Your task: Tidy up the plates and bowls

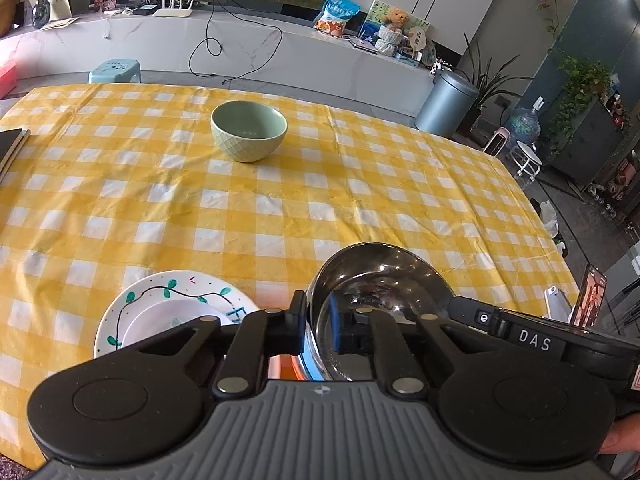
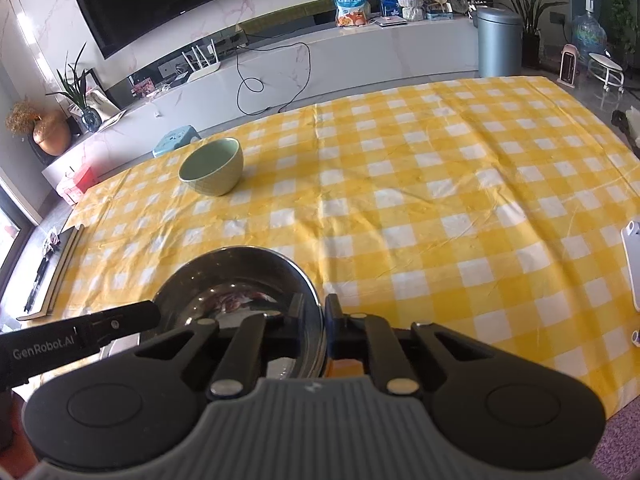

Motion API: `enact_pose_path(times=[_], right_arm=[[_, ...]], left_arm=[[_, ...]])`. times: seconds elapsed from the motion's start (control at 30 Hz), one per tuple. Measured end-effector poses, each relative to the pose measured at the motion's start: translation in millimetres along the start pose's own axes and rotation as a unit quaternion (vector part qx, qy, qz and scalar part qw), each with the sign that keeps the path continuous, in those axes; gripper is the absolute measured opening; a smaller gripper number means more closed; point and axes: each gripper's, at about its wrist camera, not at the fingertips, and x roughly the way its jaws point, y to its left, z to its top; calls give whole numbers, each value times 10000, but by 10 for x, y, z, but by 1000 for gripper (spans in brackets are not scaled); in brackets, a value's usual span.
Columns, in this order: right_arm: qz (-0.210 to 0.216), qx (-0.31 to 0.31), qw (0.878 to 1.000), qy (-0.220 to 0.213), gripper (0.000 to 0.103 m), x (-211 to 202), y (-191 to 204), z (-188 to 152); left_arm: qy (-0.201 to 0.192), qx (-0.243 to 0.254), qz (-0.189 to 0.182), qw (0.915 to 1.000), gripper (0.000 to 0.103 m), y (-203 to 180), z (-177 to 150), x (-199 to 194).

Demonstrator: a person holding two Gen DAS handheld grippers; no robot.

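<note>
A shiny steel bowl [image 1: 380,272] [image 2: 232,272] rests at the near edge of the yellow checked tablecloth [image 1: 280,208]. My left gripper [image 1: 318,320] is shut on the bowl's left rim, one finger outside and one inside. My right gripper [image 2: 319,320] is shut on the opposite, right rim in the same way. Left of the steel bowl lies a white plate with a green leaf pattern [image 1: 160,304], with a smaller white plate on top of it. A pale green ceramic bowl [image 1: 249,131] [image 2: 211,166] stands upright farther back on the table.
A phone on a stand [image 1: 592,300] and a white device [image 2: 632,264] sit at the table's right edge. A dark notebook [image 1: 12,144] [image 2: 60,268] lies at the left edge. Beyond the table are a blue stool [image 1: 116,71] and a grey bin [image 1: 446,104].
</note>
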Motion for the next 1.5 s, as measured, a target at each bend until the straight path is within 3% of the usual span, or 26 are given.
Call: enact_pose_path(times=[0.07, 0.4, 0.67, 0.97, 1.23, 1.43, 1.5], right_arm=[[-42, 2, 10000, 6, 1, 17, -15, -3], [-66, -96, 9999, -62, 2, 11, 11, 9], [97, -90, 9995, -276, 7, -43, 31, 64], [281, -453, 9975, -458, 18, 15, 208, 355], [432, -756, 9955, -367, 22, 260, 431, 661], [455, -871, 9950, -188, 22, 563, 566, 899], [519, -869, 9948, -79, 23, 678, 596, 989]], left_arm=[[19, -44, -14, 10000, 9, 28, -6, 24], [86, -78, 6, 9999, 8, 65, -33, 61], [-112, -83, -76, 9999, 16, 75, 48, -26], [-206, 328, 1, 9992, 18, 28, 347, -39], [-102, 310, -14, 9995, 19, 155, 716, 109], [-8, 362, 130, 9993, 25, 298, 987, 336], [45, 335, 148, 9993, 33, 366, 1080, 428]])
